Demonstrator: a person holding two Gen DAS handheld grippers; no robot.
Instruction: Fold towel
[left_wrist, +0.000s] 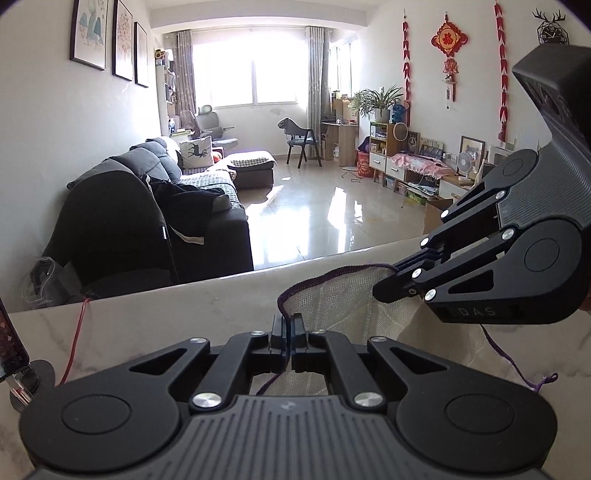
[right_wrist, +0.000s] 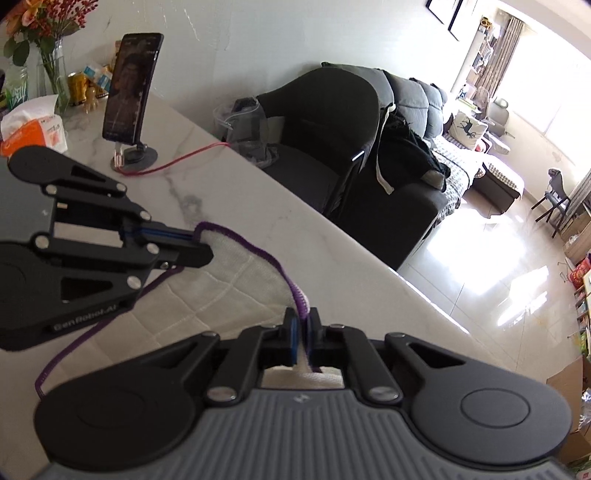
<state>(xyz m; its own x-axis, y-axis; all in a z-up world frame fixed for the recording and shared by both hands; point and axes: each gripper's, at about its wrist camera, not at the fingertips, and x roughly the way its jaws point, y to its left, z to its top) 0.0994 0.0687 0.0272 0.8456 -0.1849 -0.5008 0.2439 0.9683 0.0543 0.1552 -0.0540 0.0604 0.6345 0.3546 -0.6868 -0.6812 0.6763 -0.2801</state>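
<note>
I see both left gripper (left_wrist: 287, 325) and right gripper (right_wrist: 303, 325) jaws pinching purple-edged white woven towel (right_wrist: 229, 291) over white marble desk (right_wrist: 207, 184). Right view only: black phone on stand (right_wrist: 129, 92), red cable (right_wrist: 184, 158).

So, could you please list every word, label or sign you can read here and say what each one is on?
"DAS": on the body of the right gripper, seen from the left wrist.
"GenRobot.AI": on the body of the left gripper, seen from the right wrist.
Red wall ornament: one character, too small to read.
Orange tissue pack: print blurred.
</note>
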